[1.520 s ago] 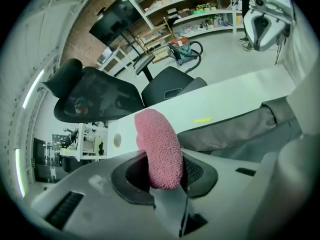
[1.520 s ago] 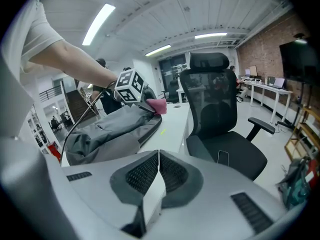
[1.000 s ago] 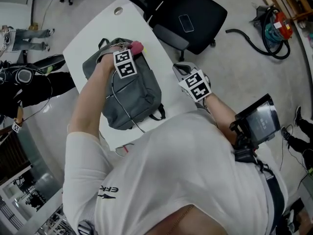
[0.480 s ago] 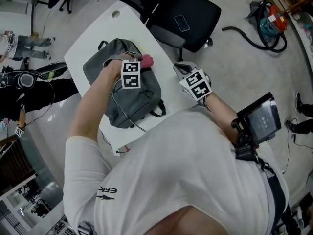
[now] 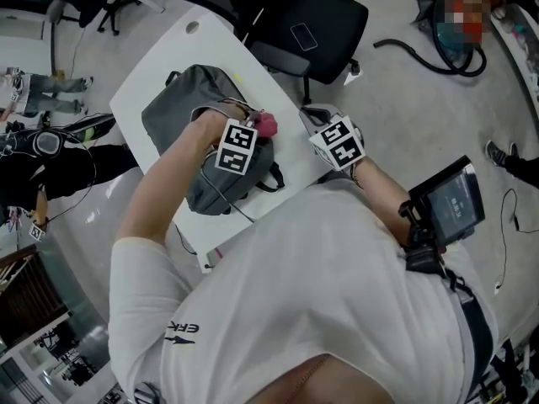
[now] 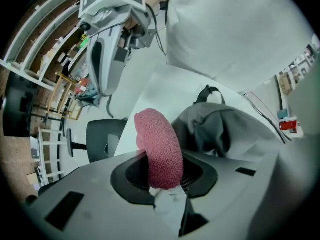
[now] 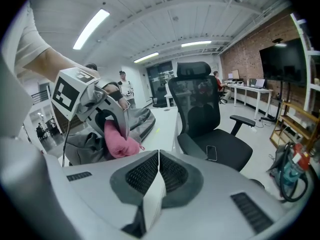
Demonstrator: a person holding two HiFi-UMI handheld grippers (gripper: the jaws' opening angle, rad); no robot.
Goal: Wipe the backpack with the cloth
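Note:
A grey backpack lies flat on the white table. My left gripper is shut on a pink cloth and holds it against the backpack's near right edge. In the left gripper view the pink cloth bulges out from between the jaws, with the backpack just beyond. My right gripper hovers at the table's right edge, beside the backpack, its jaws together on nothing. In the right gripper view the cloth and the backpack show at left.
A black office chair with a phone on its seat stands close behind the table's right side. A coiled hose lies on the floor at the far right. A cable trails over the backpack's front.
My left gripper has dragged the pink cloth over the backpack, from its upper middle toward the near right edge. The right gripper has stayed in place.

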